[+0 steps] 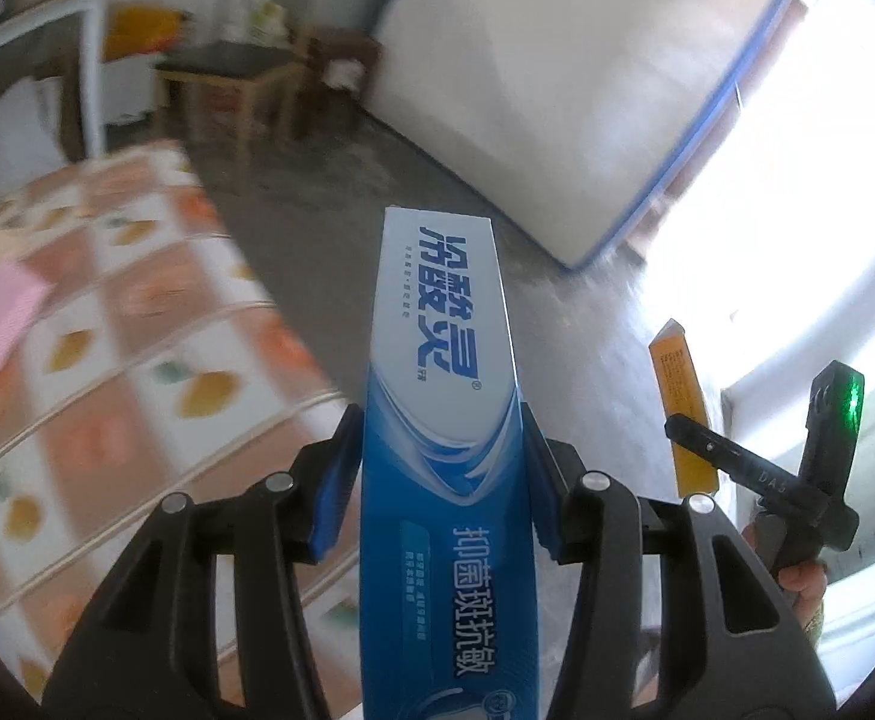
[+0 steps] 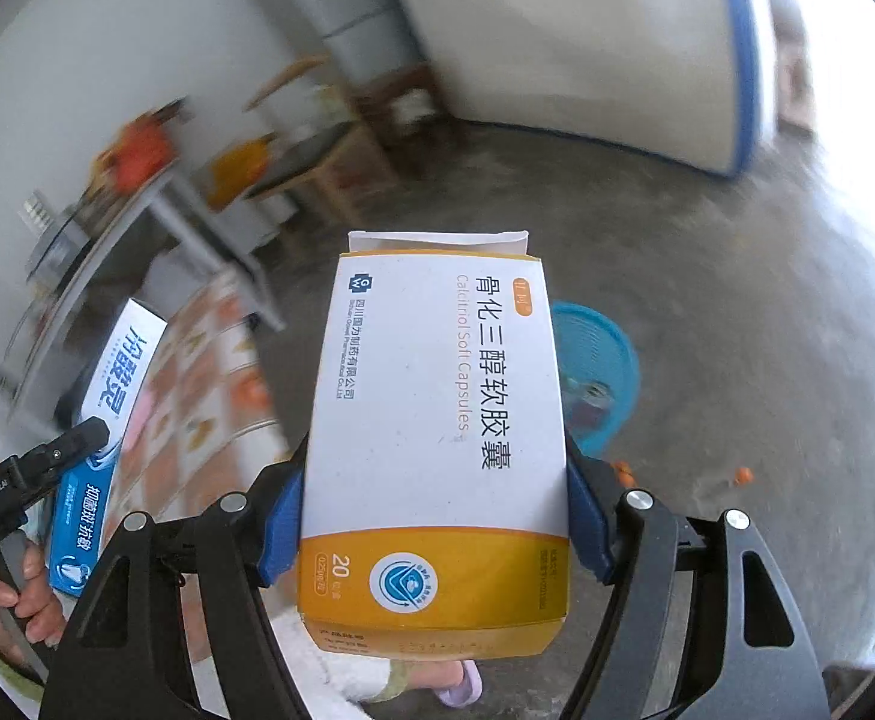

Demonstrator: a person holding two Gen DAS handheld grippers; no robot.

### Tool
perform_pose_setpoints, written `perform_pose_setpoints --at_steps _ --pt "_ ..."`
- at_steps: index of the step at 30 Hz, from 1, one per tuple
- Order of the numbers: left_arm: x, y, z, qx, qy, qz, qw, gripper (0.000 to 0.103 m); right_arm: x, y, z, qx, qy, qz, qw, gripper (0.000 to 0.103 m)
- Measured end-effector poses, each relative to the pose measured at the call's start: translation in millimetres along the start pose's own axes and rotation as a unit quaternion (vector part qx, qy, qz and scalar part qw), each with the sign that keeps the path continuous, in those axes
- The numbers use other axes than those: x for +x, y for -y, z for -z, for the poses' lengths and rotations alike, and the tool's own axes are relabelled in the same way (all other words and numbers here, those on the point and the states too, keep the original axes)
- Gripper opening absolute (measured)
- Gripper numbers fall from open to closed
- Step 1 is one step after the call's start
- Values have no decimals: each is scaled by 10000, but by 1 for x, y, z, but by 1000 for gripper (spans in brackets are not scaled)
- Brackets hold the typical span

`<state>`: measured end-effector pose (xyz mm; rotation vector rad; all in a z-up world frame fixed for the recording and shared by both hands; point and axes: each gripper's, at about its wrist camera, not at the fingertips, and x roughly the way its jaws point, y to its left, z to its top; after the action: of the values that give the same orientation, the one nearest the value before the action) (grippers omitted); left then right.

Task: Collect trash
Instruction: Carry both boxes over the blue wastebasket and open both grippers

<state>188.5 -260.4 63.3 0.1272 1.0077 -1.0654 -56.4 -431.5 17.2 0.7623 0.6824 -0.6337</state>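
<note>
Both grippers were loaded. Pinched between the blue pads of the left gripper was a long blue toothpaste box, held about halfway up its length, so that its far end stuck out well past the fingertips and its near end ran back under the camera. The jaws stood roughly half spread, pressed flat against the box's two narrow sides.

Wider set, the right gripper clamped a white-and-orange capsule carton across its broad face, low on the carton near the orange band. Its top flap stood open beyond the fingertips.

Ahead of the right gripper and partly hidden behind the carton, a blue basket sat on the grey floor, likely the place for the trash. A few small orange bits lay on the floor just beside it. To the left of both tools lay a table under a fruit-patterned cloth.

Both boxes looked like thin cardboard: light, probably empty or nearly so, stiff along their edges but easy to crush across the flat panels. Gripping on the side walls near a folded edge, as here, seemed soundest. The glossy toothpaste box could slide lengthwise if the hold slackened, and its overhang could make it swing. The open flap on the carton could snag on the basket rim.
</note>
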Motion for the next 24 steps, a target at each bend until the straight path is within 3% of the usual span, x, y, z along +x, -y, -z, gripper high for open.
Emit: perform_pose_setpoints --at_steps 6,12,17,19,21,24 --pt "113 40 -16 93 -1067 268 9939 47 52 75 5 973 -552 -11 9937 70" --pt "202 60 -32 107 -1695 429 9845 47 122 112 9 1549 -1052 -121 9822 70" --pt "250 70 -67 231 -1755 510 9829 49 191 140 -18 1882 -1134 -234 9753 72" --pt "265 74 -83 332 -1731 527 9829 76 223 148 -30 1819 -1092 -177 9771 77" --pt "267 70 -92 305 -1546 353 9869 78 254 160 -36 1836 -1071 17 9772 80" --pt "258 63 -93 114 -1455 485 9881 78 295 179 -28 2110 -1338 200 9681 80"
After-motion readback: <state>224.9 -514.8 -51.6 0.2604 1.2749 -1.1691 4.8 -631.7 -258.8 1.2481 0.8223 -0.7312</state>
